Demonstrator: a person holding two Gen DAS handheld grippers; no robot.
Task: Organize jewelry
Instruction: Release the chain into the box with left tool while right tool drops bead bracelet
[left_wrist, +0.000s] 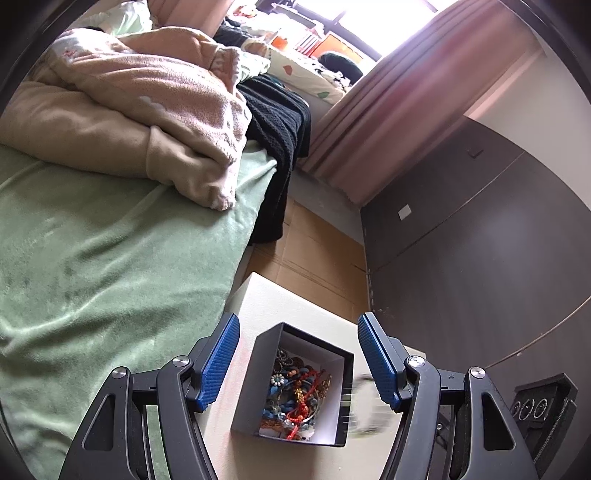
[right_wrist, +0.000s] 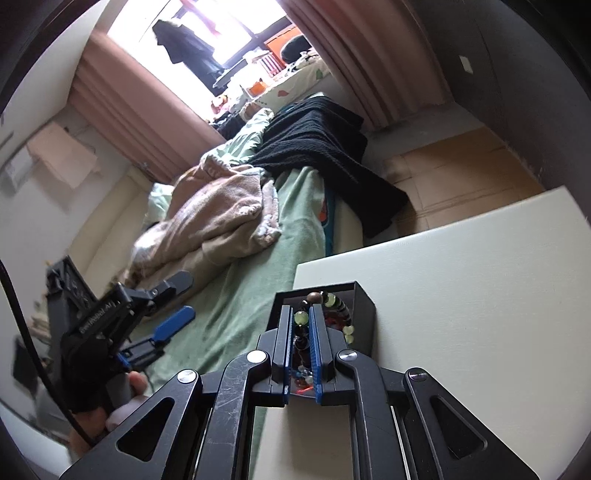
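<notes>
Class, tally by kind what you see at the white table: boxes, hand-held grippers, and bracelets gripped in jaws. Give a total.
Black box: 1
Grippers: 2, left gripper and right gripper
Beaded bracelet in the right jaws: 1
Total: 4

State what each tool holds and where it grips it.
Right tool: a beaded bracelet, pinched along its strand above the black box. Left tool: open, holding nothing.

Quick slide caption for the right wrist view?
Right gripper pinching a beaded bracelet over the black jewelry box on a white table.
</notes>
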